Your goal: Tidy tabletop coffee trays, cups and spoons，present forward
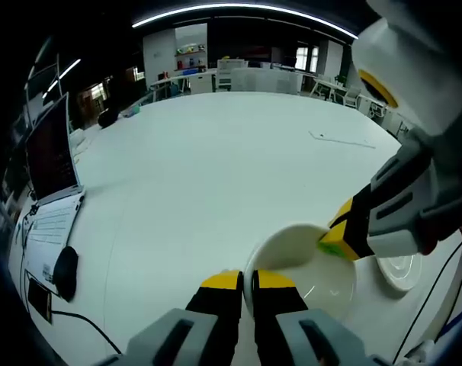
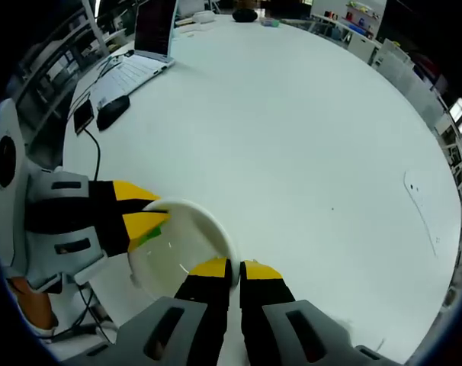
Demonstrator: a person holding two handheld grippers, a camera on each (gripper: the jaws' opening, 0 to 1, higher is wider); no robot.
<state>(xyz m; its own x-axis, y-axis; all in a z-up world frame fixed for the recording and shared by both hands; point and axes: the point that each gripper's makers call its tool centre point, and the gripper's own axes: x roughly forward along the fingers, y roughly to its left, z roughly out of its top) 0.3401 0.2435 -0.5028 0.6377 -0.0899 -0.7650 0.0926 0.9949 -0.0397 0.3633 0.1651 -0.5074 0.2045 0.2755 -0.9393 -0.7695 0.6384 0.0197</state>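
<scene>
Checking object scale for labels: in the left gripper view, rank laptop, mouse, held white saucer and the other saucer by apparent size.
1. Held white saucer, nearest the camera, so likely enlarged.
2. Laptop, edge-on and distorted by the fisheye.
3. Mouse and other saucer look roughly alike; the saucer is partly hidden by the right tool, so unranked.

Bright ceiling strip light point(image 1: 239, 8), fisheye-warped edges, sharp
</scene>
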